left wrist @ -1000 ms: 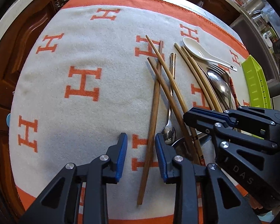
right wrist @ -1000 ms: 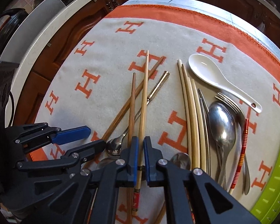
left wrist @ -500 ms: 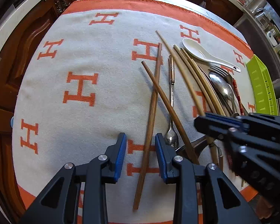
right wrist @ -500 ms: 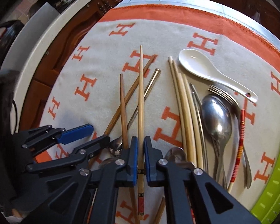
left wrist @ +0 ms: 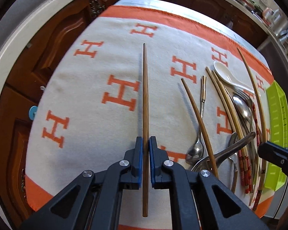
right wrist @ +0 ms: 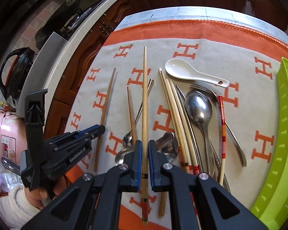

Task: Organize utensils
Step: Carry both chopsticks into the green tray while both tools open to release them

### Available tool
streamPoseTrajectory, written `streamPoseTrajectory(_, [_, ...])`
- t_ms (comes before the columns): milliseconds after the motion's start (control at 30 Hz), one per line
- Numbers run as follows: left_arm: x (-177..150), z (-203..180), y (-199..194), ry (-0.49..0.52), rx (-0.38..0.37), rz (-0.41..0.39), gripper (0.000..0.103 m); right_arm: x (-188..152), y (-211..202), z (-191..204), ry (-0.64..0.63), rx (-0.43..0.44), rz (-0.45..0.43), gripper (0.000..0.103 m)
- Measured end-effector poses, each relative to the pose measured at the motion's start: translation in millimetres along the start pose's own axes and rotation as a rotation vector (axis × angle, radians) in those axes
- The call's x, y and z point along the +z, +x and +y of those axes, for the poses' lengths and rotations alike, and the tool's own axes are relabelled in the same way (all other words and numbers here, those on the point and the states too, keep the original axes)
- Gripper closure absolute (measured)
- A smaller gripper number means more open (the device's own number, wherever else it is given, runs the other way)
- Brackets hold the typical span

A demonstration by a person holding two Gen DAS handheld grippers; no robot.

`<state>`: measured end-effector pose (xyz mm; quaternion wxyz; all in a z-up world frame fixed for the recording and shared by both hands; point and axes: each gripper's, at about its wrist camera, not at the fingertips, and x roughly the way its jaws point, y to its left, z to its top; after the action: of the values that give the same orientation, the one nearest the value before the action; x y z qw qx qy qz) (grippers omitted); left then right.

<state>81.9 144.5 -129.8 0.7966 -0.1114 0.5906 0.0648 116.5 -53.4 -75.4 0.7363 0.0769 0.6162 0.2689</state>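
My left gripper [left wrist: 146, 143] is shut on a dark brown chopstick [left wrist: 145, 88] and holds it above the cloth; it shows in the right wrist view [right wrist: 105, 107] too. My right gripper [right wrist: 145, 147] is shut on a pale bamboo chopstick [right wrist: 144, 95] with a red-banded end, also lifted; it shows in the left wrist view [left wrist: 253, 88]. On the cloth lie another brown chopstick [left wrist: 197, 115], a pair of pale chopsticks [right wrist: 172, 111], a white ceramic spoon [right wrist: 190, 72], a large metal spoon [right wrist: 199, 109], a fork [right wrist: 203, 90] and a red-patterned chopstick [right wrist: 222, 130].
A lime green tray [right wrist: 284, 134] stands at the right edge of the table. The white and orange H-patterned cloth [left wrist: 90, 99] covers the table. Dark wooden cabinets [left wrist: 48, 44] lie beyond. A pink cooker [right wrist: 5, 138] stands at the far left.
My left gripper has shut on the dark brown chopstick and lifted it off the cloth. My right gripper has lifted its pale chopstick and moved right.
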Motion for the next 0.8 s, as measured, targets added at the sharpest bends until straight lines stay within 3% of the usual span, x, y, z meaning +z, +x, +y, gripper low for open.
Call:
streamPoseTrajectory(167, [-7,1,-36,0.001,-0.044,-0.035,0.099,-12,-21,-6,0.019,0.015,-0.026,0.097])
streamPoseTrajectory(333, [-18,-32,-76,0.093,-0.122,-0.06,0.099,-28,-44,-15,0.053,0.027,-0.046,0.097])
streamPoseTrajectory(533, [-30,-110,-109,0.232,-0.245,-0.049,0.099,-50,-78,-42,0.121,0.017,-0.091,0.097])
streamPoseTrajectory(800, [-36,-220,-106,0.417,-0.348,-0.005,0.099,-76,-119,-106,0.28,-0.065,-0.167,0.097])
